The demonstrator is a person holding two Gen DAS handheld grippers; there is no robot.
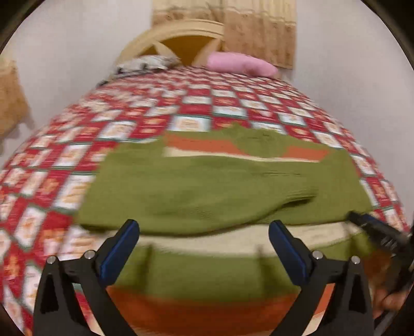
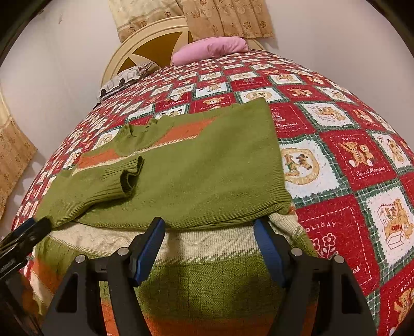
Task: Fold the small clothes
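the red, white and green patchwork bedspread (image 2: 344, 160) carries stitched writing: "sweet memories" under a pair of teddy bears, "holiday" on the red squares nearest the right wrist camera, and "sweet memories" again on a smaller red square further up the bed. the rest of the lettering is too small or blurred to read.

one olive-green knitted sweater with cream and orange stripes (image 2: 207, 165) lies flat on the bedspread, near the foot of the bed. both sleeves are folded inward across the body; one ribbed cuff (image 2: 129, 175) rests on the green panel left of centre in the right wrist view. the striped lower part of the sweater lies under both grippers.

the right gripper (image 2: 209, 248) hovers over the cream stripe with its two blue-padded fingers spread apart and nothing between them. the left gripper (image 1: 204, 248) is likewise spread wide over the same stripe, holding nothing; its view is motion-blurred.

two pillows sit at the head of the bed: one pink pillow (image 2: 209, 49) and one white patterned pillow (image 2: 124, 77), both against the single cream arched headboard (image 2: 145, 33). beige floral curtains (image 2: 227, 18) hang behind it.
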